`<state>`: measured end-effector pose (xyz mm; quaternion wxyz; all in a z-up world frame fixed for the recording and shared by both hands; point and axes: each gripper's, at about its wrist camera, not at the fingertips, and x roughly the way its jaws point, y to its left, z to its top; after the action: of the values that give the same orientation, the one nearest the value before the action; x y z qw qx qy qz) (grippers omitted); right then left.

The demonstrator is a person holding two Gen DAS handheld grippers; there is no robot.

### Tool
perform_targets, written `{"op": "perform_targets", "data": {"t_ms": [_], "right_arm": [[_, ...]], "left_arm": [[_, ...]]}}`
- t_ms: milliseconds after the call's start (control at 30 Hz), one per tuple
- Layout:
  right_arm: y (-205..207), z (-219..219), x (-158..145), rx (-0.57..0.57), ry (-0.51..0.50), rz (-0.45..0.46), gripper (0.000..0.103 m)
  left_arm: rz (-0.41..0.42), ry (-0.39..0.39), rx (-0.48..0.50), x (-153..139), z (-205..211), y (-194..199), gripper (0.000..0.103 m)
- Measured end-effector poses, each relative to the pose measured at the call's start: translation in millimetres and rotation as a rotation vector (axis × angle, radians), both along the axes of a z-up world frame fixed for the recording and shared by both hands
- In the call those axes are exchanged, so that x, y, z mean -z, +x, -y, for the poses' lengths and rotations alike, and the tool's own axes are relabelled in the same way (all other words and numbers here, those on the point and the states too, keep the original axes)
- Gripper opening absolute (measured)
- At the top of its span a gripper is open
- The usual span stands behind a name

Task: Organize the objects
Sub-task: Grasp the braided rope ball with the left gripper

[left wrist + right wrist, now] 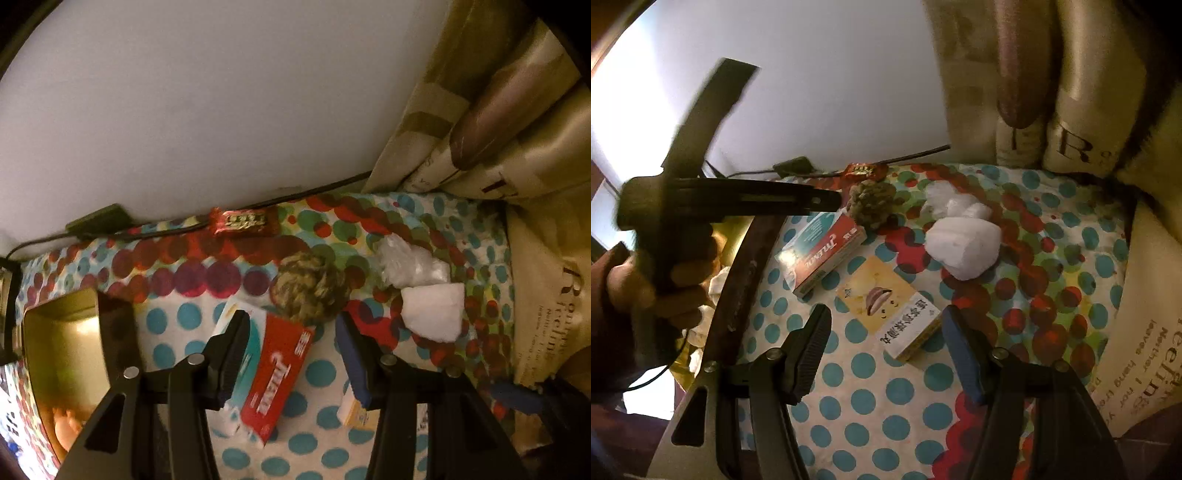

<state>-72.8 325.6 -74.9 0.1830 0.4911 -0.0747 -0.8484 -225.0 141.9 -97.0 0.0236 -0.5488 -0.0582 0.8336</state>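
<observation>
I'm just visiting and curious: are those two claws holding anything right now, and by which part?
Nothing is held. The left gripper hangs open above the red and teal cardboard box; the right gripper hangs open above the yellow and white box.

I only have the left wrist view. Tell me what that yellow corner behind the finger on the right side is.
Observer: It is a flat yellow box with a cartoon mouth and a white strip of Chinese print. It lies flat on the dotted cloth, next to the red and teal box.
Operator: Now say how the right gripper stands to it.
Observer: The right gripper is open. The near end of the yellow box lies between its fingertips, and I see no pad pressing on it.
</observation>
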Motion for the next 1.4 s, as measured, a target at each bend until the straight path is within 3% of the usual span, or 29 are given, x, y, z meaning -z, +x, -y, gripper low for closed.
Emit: {"op": "perform_targets", "data": {"t_ms": [233, 300, 433, 733, 867, 1033, 1167, 1400], "right_arm": [[0.1, -10.0, 5.0, 0.008, -0.031, 0.018, 0.06], [-1.0, -11.6, 6.1, 0.009, -0.038, 0.022, 0.06], [-2.6, -14.2, 6.7, 0.011, -0.051, 0.019, 0.06], [-7.4, -13.6, 8.5, 0.014, -0.059, 0.026, 0.06], [-7.8, -14.0, 12.8, 0.016, -0.061, 0.04, 0.06], [-9.0, -12.3, 16.2, 0.003, -0.059, 0.051, 0.061], [-16.5, -6.1, 21.0, -0.054, -0.036, 0.057, 0.069], [-36.3, 15.7, 32.3, -0.21, 0.051, 0.077, 0.072]], "left_arm": [[0.042, 0.002, -0.012, 17.1, -7.0, -20.4, 0.051], [0.044, 0.034, -0.011, 20.4, -7.7, -23.6, 0.052], [0.044, 0.018, -0.004, 25.6, -11.9, -27.4, 0.061], [0.081, 0.068, -0.001, 43.2, -16.3, -33.5, 0.061], [0.091, 0.136, -0.008, 50.4, -13.0, -33.5, 0.052], [0.074, 0.113, 0.005, 51.1, -19.8, -31.1, 0.052], [0.059, 0.125, 0.002, 47.4, -17.0, -25.9, 0.051], [0.012, 0.125, -0.01, 28.2, -6.3, -0.1, 0.052]]}}
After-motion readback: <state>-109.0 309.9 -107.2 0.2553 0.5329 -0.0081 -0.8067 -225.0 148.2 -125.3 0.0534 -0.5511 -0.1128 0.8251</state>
